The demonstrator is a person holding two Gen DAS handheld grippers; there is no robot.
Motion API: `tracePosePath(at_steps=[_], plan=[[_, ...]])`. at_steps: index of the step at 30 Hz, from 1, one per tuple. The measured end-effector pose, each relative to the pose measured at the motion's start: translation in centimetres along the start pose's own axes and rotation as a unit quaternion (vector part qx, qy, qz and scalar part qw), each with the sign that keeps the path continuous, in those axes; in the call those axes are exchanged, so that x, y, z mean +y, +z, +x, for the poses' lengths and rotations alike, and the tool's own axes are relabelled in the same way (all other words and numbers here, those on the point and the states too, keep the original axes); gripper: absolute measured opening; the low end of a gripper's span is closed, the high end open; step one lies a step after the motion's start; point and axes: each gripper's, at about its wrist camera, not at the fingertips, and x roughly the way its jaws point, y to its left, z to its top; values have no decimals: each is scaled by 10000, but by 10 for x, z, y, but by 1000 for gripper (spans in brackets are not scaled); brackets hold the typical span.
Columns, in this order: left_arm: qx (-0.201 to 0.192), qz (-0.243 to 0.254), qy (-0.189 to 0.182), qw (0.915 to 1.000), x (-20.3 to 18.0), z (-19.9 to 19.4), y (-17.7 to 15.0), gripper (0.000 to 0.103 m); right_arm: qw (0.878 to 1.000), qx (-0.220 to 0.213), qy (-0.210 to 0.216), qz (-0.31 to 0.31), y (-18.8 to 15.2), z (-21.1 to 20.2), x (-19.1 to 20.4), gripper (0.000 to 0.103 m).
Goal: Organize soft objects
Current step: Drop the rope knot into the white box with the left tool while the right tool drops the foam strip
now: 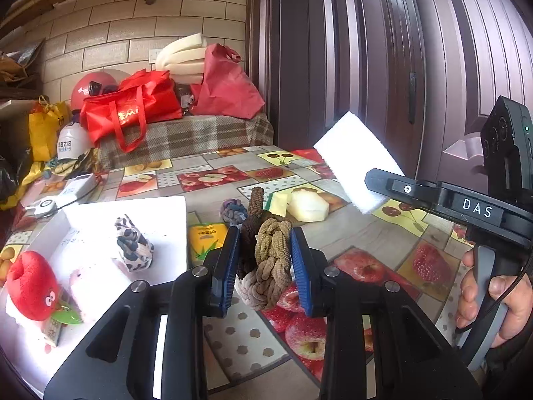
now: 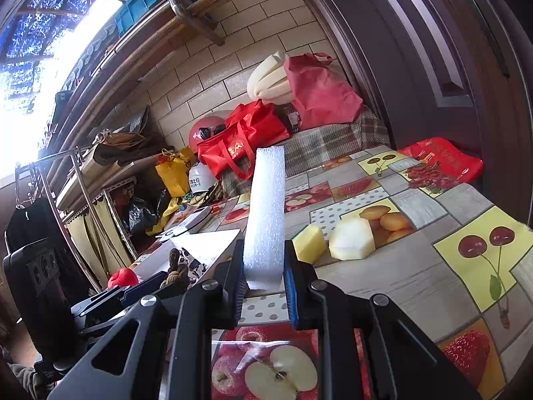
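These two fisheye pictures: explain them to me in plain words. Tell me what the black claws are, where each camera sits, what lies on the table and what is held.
No robot here: a person's hand holds a two-finger gripper, one in each hand. Each picture comes from a camera on one gripper, looking along its fingers.

The left gripper is shut on a brown braided rope toy. The right gripper is shut on a white foam strip.

On the fruit-print tablecloth lie a yellow sponge and a pale foam block. A white box holds a red plush.

Glossy tablecloth [image 2: 416, 276], porous white foam [image 2: 266, 213]
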Motion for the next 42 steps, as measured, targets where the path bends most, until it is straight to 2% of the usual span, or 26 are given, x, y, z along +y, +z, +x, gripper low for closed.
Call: tracePosePath(at_steps=[9, 22, 35, 42], plan=[[-69, -122, 232, 9996, 21, -17, -7, 30, 9990, 0, 85, -450, -7, -2, 24, 20], [-87, -455, 716, 9964, 74, -46, -20, 30, 9915, 423, 533, -1112, -24, 18, 76, 19], [-30, -854, 1312, 9877, 137, -71, -32, 30, 9722, 969, 996, -1885, -48, 45, 135, 19], [93, -1056, 1297, 9859, 150, -70, -35, 30, 9556, 1600, 1488, -1979, -64, 70, 159, 19]])
